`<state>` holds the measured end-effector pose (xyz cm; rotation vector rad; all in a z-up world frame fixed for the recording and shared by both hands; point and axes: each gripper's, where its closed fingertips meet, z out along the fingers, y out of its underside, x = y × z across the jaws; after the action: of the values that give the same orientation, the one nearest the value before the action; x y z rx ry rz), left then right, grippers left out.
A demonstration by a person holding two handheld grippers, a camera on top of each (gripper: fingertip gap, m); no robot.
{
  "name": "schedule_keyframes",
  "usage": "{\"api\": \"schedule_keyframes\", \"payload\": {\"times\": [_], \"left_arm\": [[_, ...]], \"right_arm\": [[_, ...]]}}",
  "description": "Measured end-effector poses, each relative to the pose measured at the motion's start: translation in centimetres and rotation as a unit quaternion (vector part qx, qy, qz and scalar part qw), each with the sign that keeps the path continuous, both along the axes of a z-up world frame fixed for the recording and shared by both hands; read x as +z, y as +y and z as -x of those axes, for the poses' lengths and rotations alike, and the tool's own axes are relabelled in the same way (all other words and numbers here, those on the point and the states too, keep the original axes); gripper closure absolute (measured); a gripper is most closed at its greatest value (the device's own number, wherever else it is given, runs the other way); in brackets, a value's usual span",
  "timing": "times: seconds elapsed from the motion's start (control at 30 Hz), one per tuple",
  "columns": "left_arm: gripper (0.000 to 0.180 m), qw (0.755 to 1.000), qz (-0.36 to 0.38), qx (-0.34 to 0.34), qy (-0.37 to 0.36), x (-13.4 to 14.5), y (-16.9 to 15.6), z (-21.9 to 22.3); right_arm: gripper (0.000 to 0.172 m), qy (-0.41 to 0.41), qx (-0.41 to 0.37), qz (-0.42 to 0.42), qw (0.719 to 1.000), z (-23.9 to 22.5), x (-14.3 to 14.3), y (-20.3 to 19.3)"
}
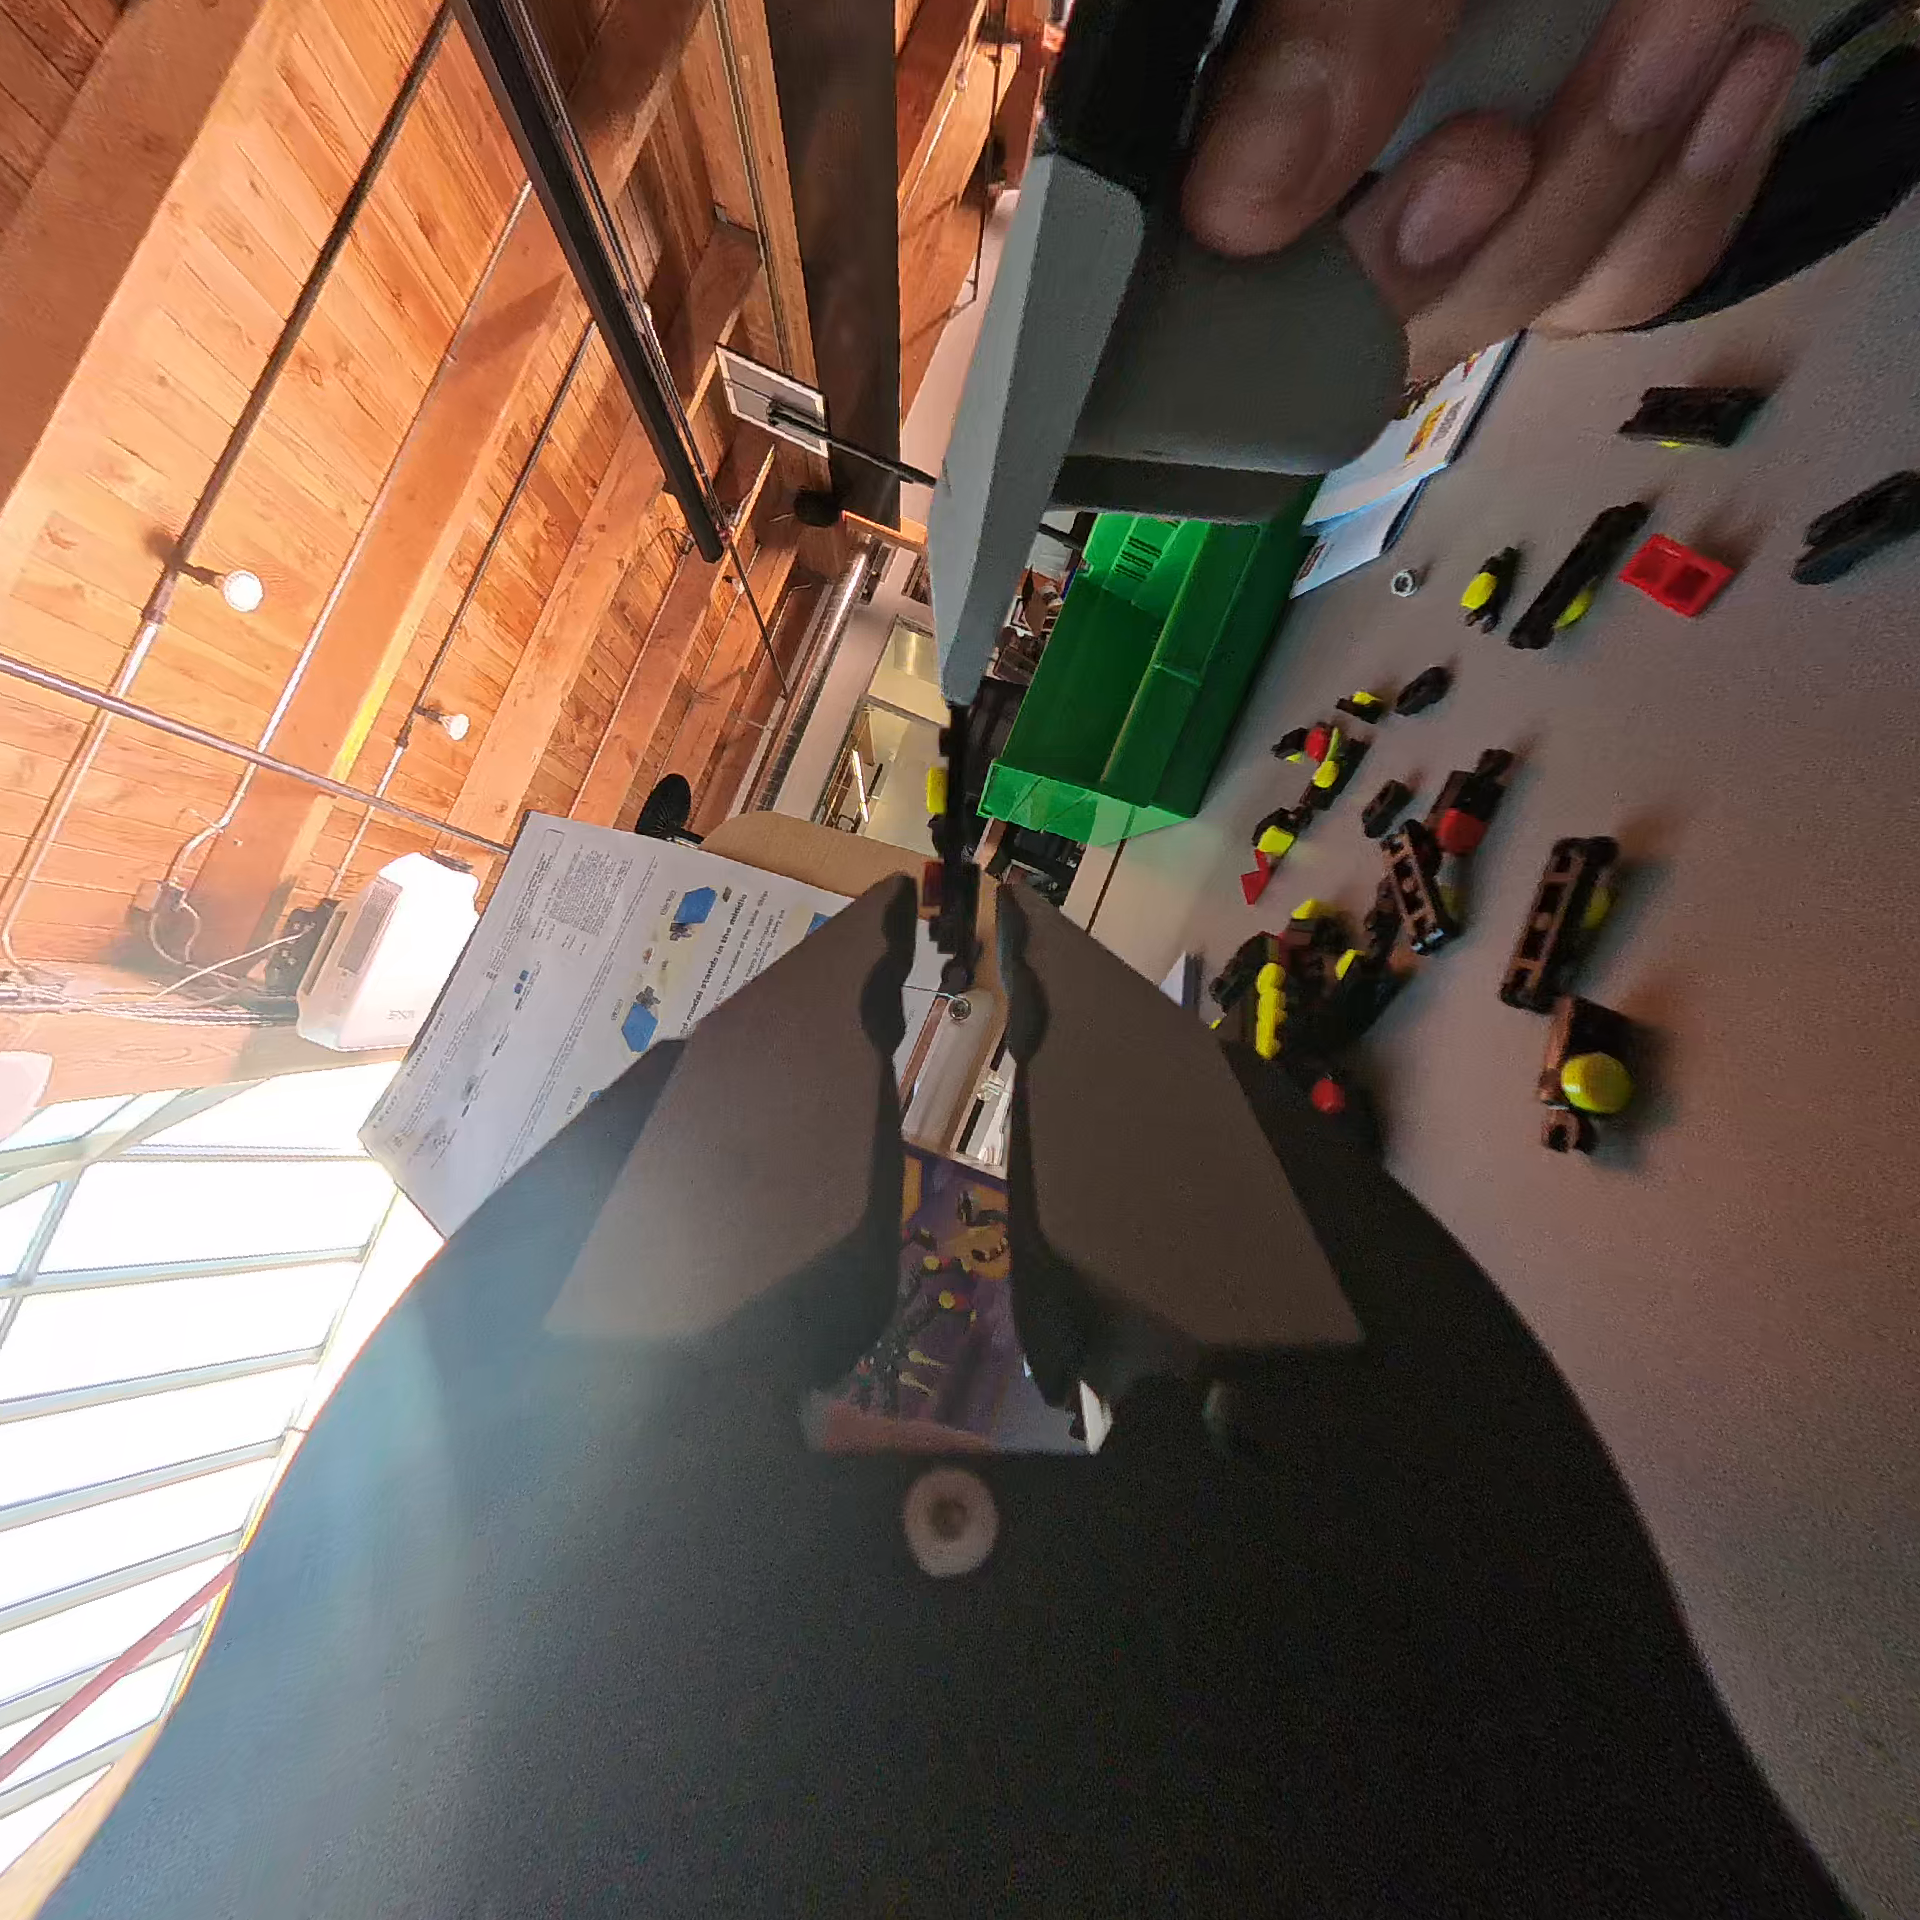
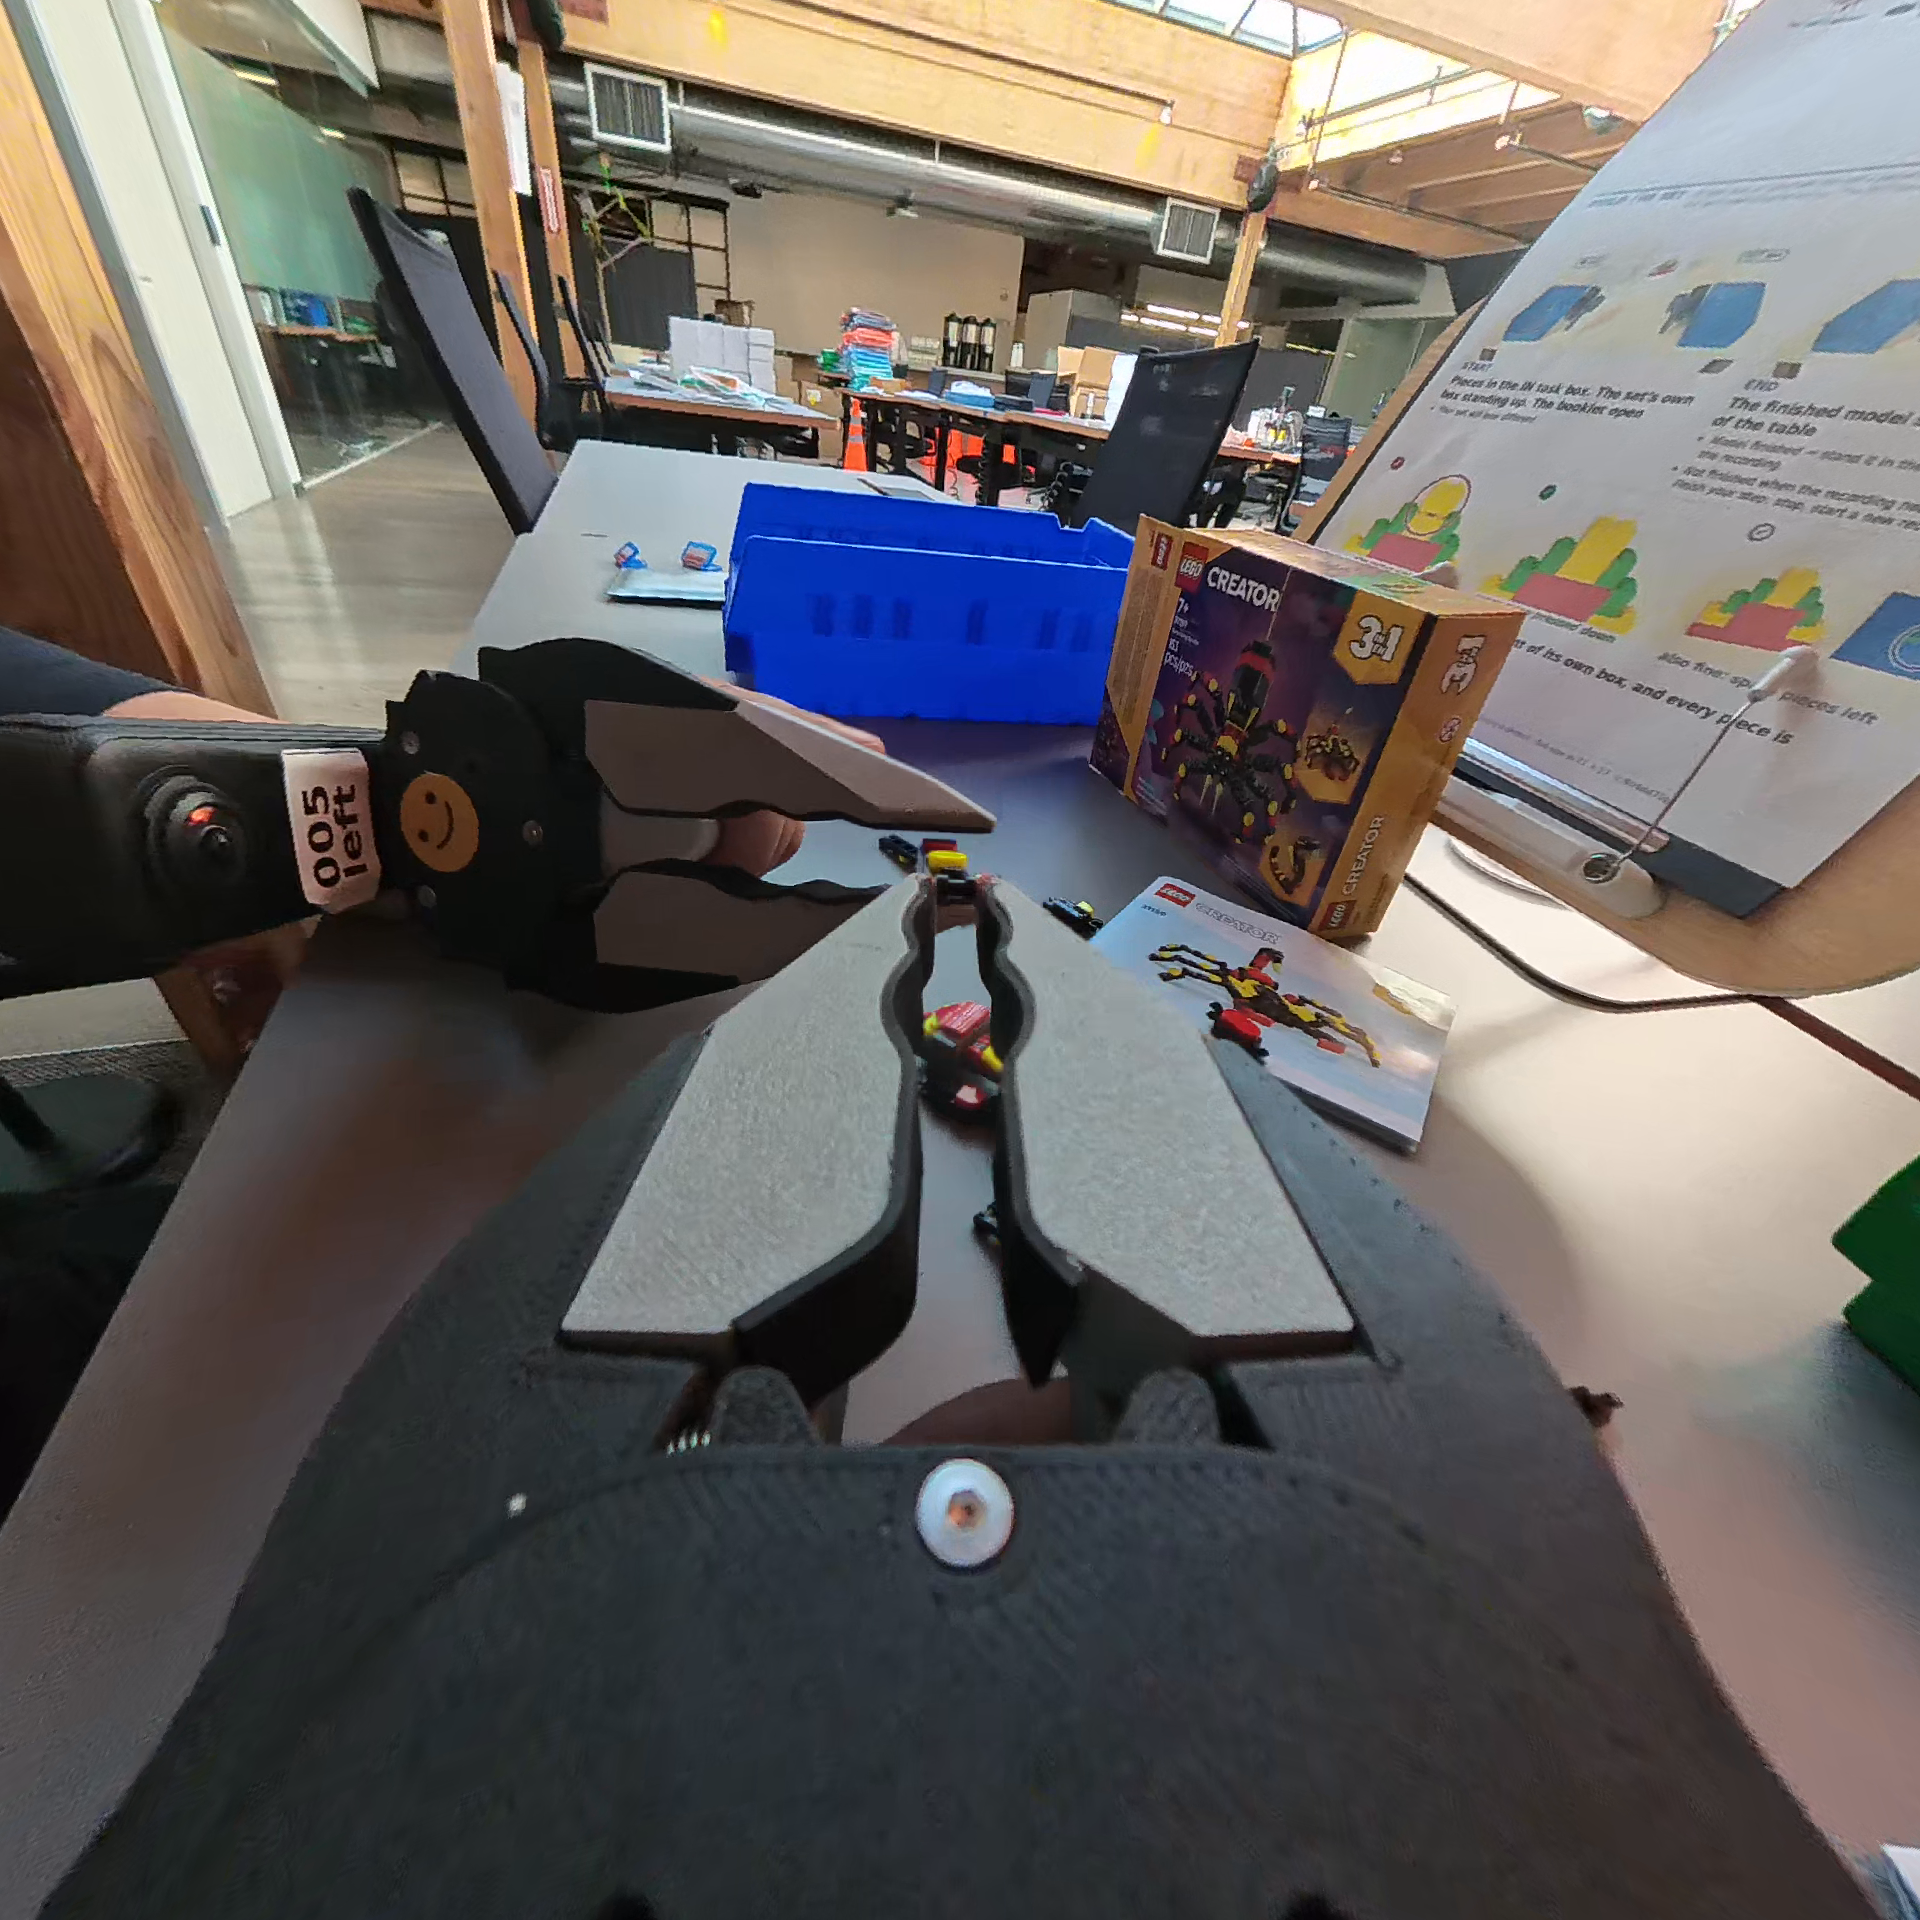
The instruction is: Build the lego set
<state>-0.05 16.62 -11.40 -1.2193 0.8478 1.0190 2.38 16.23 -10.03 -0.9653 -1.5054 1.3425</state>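
Note:
My right gripper (image 2: 951,883) is shut on one end of a thin black brick assembly (image 2: 948,873) with a yellow and a red piece on it. The assembly sticks out forward above the grey table (image 2: 1610,1195). In the left wrist view the same assembly (image 1: 954,831) runs from the right gripper's grey finger (image 1: 1039,416) down between my left gripper's (image 1: 958,902) fingertips. The left gripper is open around the assembly's far end, and a gap shows beside one pad. The right wrist view shows the left gripper (image 2: 935,857) coming in from the left with its jaws apart.
A red and black brick piece (image 2: 961,1049) lies on the table under the right gripper. Several loose black, yellow and red bricks (image 1: 1403,883) lie beside a green bin (image 1: 1122,675). A booklet (image 2: 1299,1013), a yellow set box (image 2: 1309,717), a blue bin (image 2: 914,613) and a tilted instruction board (image 2: 1714,468) stand around. Left and right tips are no more than a few centimetres apart.

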Motion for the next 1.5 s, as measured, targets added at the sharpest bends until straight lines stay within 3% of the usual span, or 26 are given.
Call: {"api": "schedule_keyframes", "payload": {"times": [0.03,0.23,0.33,0.43,0.53,0.7,0.83,1.03,1.07,1.1,1.17,1.2,1.4,1.5], "left_arm": [[0.170,1.000,0.000,0.003,-0.001,0.0,0.0,0.1],[0.173,0.999,0.037,0.010,0.003,-1.0,0.3,0.3],[0.173,0.998,0.058,0.017,-0.001,-1.6,0.6,0.7],[0.174,0.997,0.079,0.008,-0.003,-2.4,0.6,0.3],[0.173,0.995,0.096,-0.003,0.005,-3.1,0.7,-0.4],[0.175,0.994,0.112,-0.009,-0.005,-3.6,0.7,-0.4],[0.175,0.993,0.112,-0.008,-0.026,-3.3,0.7,-0.2],[0.174,0.986,0.081,-0.018,-0.143,-0.9,0.7,0.1],[0.173,0.984,0.083,-0.023,-0.159,-0.7,0.6,0.1],[0.174,0.978,0.131,-0.043,-0.158,-2.2,0.5,-0.7],[0.174,0.981,0.166,-0.046,-0.086,-4.3,0.1,-1.8],[0.174,0.980,0.177,-0.057,-0.068,-4.9,0.0,-2.7],[0.173,0.988,0.111,-0.026,0.102,-5.0,1.0,-3.7],[0.175,0.989,0.094,-0.021,0.110,-4.5,0.8,-3.8]], "right_arm": [[0.167,-0.003,0.002,0.000,1.000,0.0,-0.1,-0.1],[0.167,-0.019,-0.006,-0.013,1.000,0.4,-1.1,-0.1],[0.153,0.002,-0.047,-0.112,0.993,0.7,-1.5,-0.3],[0.151,0.001,-0.091,-0.261,0.961,1.0,-2.8,-0.6],[0.160,0.003,-0.126,-0.356,0.926,1.4,-3.5,-0.4],[0.164,0.010,-0.154,-0.464,0.872,1.8,-4.0,-0.6],[0.166,0.006,-0.174,-0.504,0.846,2.0,-3.8,-0.4],[0.168,0.025,-0.242,-0.497,0.833,2.3,-1.2,0.1],[0.169,0.039,-0.305,-0.476,0.824,1.8,0.4,1.6],[0.169,0.052,-0.369,-0.449,0.812,0.6,2.6,4.2],[0.169,0.053,-0.418,-0.250,0.872,-2.1,4.7,9.6],[0.170,0.060,-0.414,-0.202,0.885,-3.0,4.8,11.2],[0.169,0.027,-0.380,-0.257,0.888,-2.6,1.7,11.6],[0.169,0.036,-0.330,-0.263,0.906,-1.2,1.5,9.1]]}}
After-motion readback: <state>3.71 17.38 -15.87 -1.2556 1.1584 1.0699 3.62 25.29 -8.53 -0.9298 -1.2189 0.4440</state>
